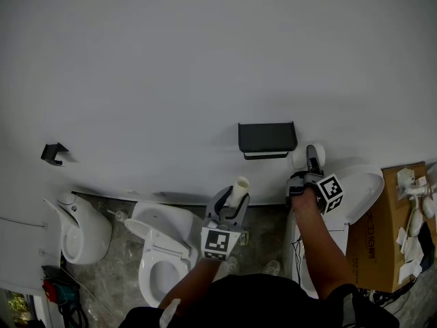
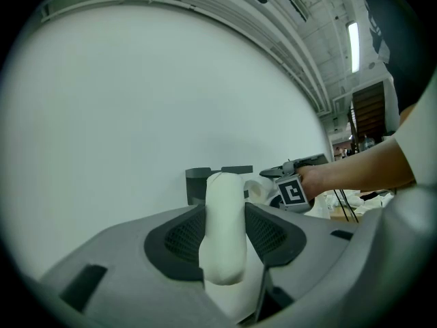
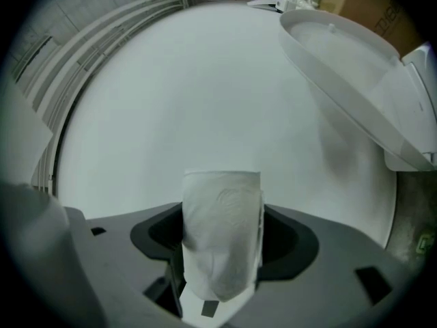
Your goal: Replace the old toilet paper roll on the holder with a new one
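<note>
On the white wall hangs a black paper holder (image 1: 267,139), bare of any roll; it also shows behind the jaws as the holder (image 2: 201,182). My left gripper (image 1: 234,198) is below and left of it, shut on a thin pale old roll (image 1: 240,188), which is little more than a tube (image 2: 224,231). My right gripper (image 1: 311,164) is just right of the holder, shut on a full white new roll (image 1: 302,157). That roll (image 3: 222,241) fills the gap between the right jaws. The right gripper's marker cube (image 2: 292,191) shows in the left gripper view.
A white toilet (image 1: 162,250) with its seat down stands below left, and another white fixture (image 1: 85,234) sits further left. A raised white lid (image 1: 363,191) and a cardboard box (image 1: 381,232) with loose parts are at the right. A small black hook (image 1: 53,153) is on the wall.
</note>
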Motion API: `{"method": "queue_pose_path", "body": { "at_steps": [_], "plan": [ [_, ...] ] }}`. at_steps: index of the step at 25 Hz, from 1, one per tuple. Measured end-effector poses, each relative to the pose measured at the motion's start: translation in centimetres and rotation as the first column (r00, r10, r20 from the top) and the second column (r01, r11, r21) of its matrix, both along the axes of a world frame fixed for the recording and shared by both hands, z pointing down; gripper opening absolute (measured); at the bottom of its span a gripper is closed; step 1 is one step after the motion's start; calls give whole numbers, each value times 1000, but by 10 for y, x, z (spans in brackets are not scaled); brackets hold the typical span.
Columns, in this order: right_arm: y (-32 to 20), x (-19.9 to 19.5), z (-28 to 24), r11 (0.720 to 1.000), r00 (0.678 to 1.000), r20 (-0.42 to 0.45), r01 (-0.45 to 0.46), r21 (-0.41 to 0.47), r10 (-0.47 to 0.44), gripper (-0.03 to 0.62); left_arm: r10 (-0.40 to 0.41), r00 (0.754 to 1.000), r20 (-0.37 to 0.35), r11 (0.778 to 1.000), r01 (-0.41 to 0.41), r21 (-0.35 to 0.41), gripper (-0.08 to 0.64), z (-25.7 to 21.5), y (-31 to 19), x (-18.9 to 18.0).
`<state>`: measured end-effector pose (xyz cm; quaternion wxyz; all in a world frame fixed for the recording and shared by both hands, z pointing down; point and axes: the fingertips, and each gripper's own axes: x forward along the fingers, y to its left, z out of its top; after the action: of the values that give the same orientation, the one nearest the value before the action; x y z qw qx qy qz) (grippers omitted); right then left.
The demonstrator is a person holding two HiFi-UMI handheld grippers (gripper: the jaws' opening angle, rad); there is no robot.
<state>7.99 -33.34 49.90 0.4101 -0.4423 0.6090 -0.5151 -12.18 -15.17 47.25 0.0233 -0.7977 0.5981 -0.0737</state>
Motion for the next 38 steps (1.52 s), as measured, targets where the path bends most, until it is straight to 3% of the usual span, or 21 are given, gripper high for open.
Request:
{"method": "queue_pose_path", "body": {
  "at_steps": [5, 8, 18, 30, 38],
  "plan": [
    [-1, -12, 1, 1000, 999, 38, 11, -3, -11, 307, -9, 999, -31, 1000, 9, -7, 179, -1, 2, -4],
    [-1, -20, 3, 1000, 999, 46, 16, -13, -16, 307, -5, 1000, -7, 1000, 5, -11, 179, 0, 5, -9],
    [1, -46, 9, 998, 997, 60, 48, -29, -46, 307, -12, 1000, -12, 999, 12, 49, 179, -24, 10, -17],
    [9, -103, 10, 996, 995, 56, 84, -19, -83, 307, -75, 997, -16, 997, 75, 28, 179, -21, 22, -67],
    [15, -120, 11, 996, 994, 61, 92, -20, -91, 307, -95, 995, 37, 995, 94, 27, 179, -14, 21, -72]
  ]
}}
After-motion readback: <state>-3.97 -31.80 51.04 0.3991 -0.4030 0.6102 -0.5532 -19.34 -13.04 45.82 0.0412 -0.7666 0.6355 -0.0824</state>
